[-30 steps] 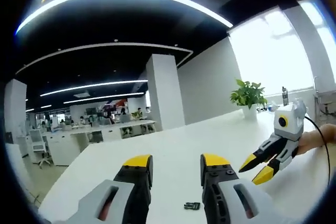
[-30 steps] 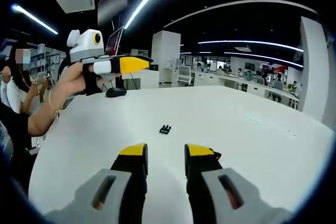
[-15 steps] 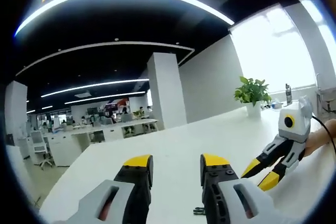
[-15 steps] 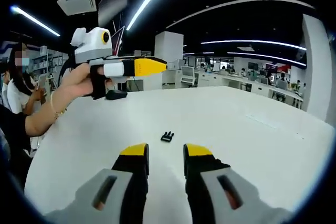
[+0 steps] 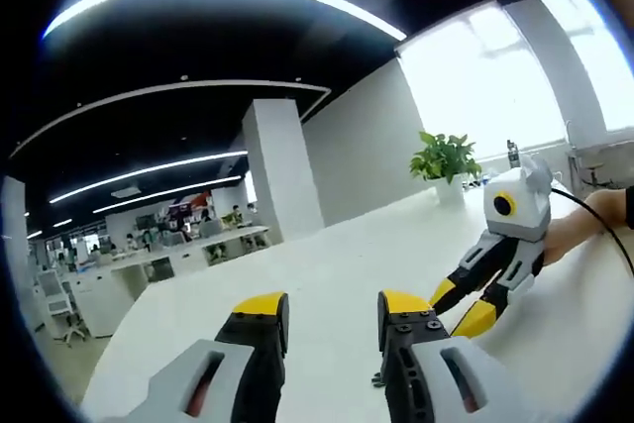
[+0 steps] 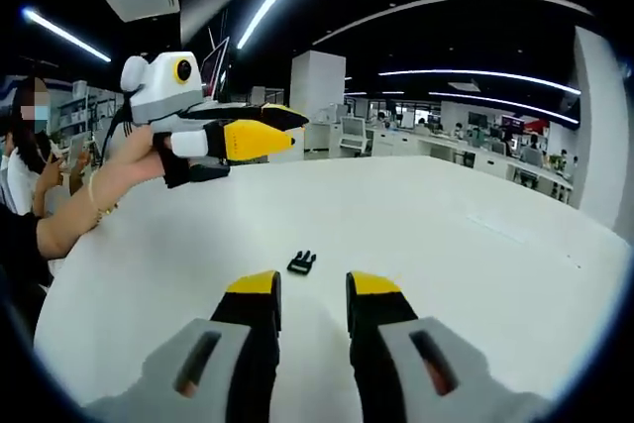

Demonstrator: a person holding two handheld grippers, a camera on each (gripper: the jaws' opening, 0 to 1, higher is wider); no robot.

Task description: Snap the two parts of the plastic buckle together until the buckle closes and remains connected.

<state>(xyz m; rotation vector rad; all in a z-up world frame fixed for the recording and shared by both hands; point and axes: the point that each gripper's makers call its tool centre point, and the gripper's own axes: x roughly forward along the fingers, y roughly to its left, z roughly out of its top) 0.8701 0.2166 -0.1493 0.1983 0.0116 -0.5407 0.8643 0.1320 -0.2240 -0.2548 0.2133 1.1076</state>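
a black buckle part (image 6: 301, 263) is lying on the white table (image 6: 475, 245), just ahead of the right gripper (image 6: 310, 287), whose yellow-tipped jaws are standing apart, holding nothing. the left gripper (image 5: 332, 305) is hovering with jaws parted and empty too, a dark piece (image 5: 377, 379) peeking beside its right jaw.

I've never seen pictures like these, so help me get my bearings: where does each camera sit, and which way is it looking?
Left gripper view: rides on the left tongs, looking across the white table toward a potted plant; the right tongs enter from the right, with a small dark buckle piece partly hidden.
Right gripper view: rides on the right tongs, facing a buckle piece; a hand holds the left tongs.
Shared: the table, both tongs.
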